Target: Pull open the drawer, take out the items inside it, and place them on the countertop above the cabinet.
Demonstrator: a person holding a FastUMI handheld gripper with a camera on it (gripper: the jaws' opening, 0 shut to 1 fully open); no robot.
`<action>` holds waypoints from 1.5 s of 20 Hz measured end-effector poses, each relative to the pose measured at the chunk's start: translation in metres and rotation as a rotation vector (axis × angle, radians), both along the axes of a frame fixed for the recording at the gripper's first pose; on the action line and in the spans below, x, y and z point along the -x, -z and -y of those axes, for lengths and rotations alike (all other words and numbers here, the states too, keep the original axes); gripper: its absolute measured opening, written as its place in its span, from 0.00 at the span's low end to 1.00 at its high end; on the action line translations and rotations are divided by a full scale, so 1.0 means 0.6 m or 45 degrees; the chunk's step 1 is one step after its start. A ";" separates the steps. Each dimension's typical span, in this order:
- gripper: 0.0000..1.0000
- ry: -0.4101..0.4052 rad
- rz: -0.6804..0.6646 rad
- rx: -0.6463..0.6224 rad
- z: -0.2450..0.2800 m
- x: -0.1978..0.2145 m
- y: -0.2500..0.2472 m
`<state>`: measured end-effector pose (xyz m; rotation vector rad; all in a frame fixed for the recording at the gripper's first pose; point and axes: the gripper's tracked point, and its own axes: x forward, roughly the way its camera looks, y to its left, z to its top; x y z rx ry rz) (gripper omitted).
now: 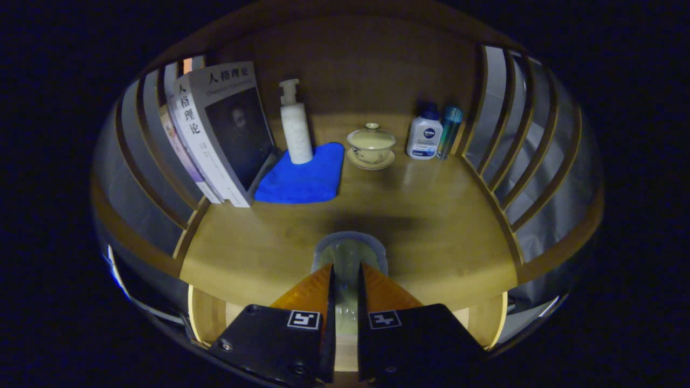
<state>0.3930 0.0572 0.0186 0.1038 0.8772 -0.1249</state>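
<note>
Gripper view | gripper clamped on clear jar above countertop | lotion bottle brand unread

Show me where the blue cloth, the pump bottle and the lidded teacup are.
blue cloth (304,180): gripper view, middle of its folded top face.
pump bottle (297,134): gripper view, middle of its white body.
lidded teacup (371,144): gripper view, side of the bowl beneath the lid.

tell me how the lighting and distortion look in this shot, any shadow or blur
Gripper view: dim, warm light; the back wall above the pump bottle is dark. A soft shadow lies on the countertop just ahead of the gripper, shut on a clear item. Fisheye bends the side slats. The item close to the lens looks blurred.
</note>
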 end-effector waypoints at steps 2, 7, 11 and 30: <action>0.19 -0.047 0.046 -0.039 -0.007 -0.013 0.003; 0.43 -0.074 0.124 -0.026 0.001 -0.019 0.009; 0.57 -0.091 0.292 0.089 0.009 -0.006 -0.024; 0.98 -0.125 0.996 0.232 -0.051 0.376 -0.026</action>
